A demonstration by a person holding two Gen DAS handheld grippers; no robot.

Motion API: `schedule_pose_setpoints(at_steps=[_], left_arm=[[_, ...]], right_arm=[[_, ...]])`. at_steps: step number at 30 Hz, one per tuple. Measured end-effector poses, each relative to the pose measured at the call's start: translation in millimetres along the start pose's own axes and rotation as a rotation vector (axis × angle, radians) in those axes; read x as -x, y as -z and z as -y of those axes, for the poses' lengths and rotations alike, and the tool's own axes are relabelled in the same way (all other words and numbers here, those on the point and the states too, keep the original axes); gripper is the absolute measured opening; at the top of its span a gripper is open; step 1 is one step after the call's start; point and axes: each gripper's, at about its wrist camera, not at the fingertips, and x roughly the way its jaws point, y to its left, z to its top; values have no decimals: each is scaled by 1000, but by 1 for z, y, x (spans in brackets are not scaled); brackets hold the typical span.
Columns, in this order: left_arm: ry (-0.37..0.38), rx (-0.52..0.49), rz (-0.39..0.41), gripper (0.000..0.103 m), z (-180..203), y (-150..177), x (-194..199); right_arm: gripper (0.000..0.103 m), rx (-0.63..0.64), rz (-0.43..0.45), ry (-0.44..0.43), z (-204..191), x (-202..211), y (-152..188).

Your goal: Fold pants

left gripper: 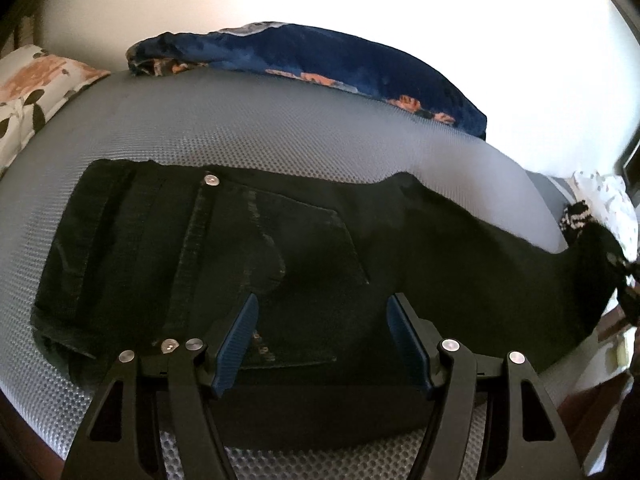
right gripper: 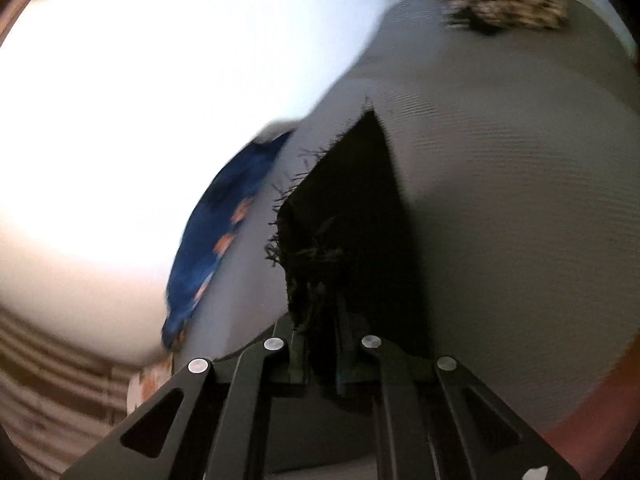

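One grey mattress (left gripper: 280,128) carries the black pants (left gripper: 280,240), laid flat across it, waist to the left; blue floral blanket (left gripper: 320,60) behind; left gripper (left gripper: 322,308) spread wide over the seat pocket; right gripper (right gripper: 324,340) pinching the frayed hem (right gripper: 320,216).

Glare blows out the wall (left gripper: 360,8) in both views; the pants (left gripper: 280,248) are underexposed, the right view motion-blurred, edges fisheye-warped.
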Motion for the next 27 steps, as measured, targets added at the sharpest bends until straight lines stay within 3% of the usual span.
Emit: schedule_pose_setpoints(at_steps=[7,12,17,20,23,25,27], left_arm=[[2,29,24,68,-20,-5,19],[-4,57,56,68,-39,-5,32],[10,58,73,68,-47,-6,40],[38,58,69,68,-45,-8,39],[66,36,52,68,-36,-11,35],[85,13,42,68,-25,-13,32],[117,-8,25,68,-14,-14,29]], right_arm=[[10,160,-210,-119,-97,-85,48],[10,275,-404,-133,-137,-147,110],[10,442,-549,-59,-151,-179,178],[11,499,-593,-20,-145,-188,195],[17,525,-600,-19,-143,-185,205],[33,504,-625,-58,-143,-182,205],[40,520,-636,-77,-149,-175,205]])
